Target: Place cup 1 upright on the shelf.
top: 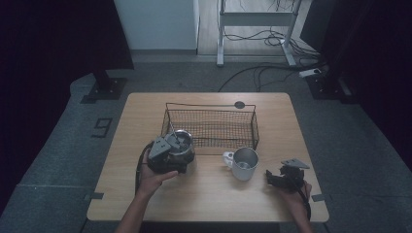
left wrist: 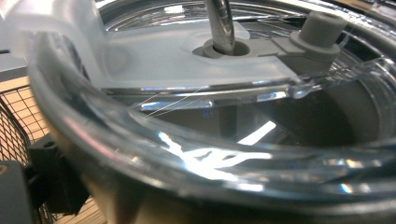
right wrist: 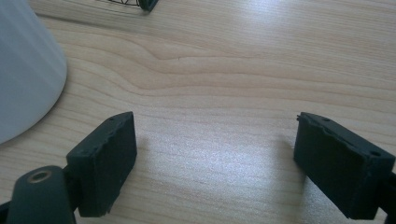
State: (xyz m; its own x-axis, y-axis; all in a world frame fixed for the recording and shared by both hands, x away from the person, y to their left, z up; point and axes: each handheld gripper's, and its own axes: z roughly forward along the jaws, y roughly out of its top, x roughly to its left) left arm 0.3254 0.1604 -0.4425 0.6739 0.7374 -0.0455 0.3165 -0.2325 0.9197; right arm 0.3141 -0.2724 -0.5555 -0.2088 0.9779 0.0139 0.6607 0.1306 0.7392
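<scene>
Currently: right gripper (right wrist: 215, 154) jaws wide apart, empty, low over bare wooden table (right wrist: 224, 70) near its right edge | white metal mug (top: 242, 163) just left | left gripper (top: 167, 154) at clear-lidded round steel container (top: 180, 141) beside black wire basket (top: 212, 126); grip cannot be told.

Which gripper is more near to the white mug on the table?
Right. The right gripper rests on the table just right of the white mug, jaws open. The left gripper is farther off, at the clear container left of the mug.
</scene>
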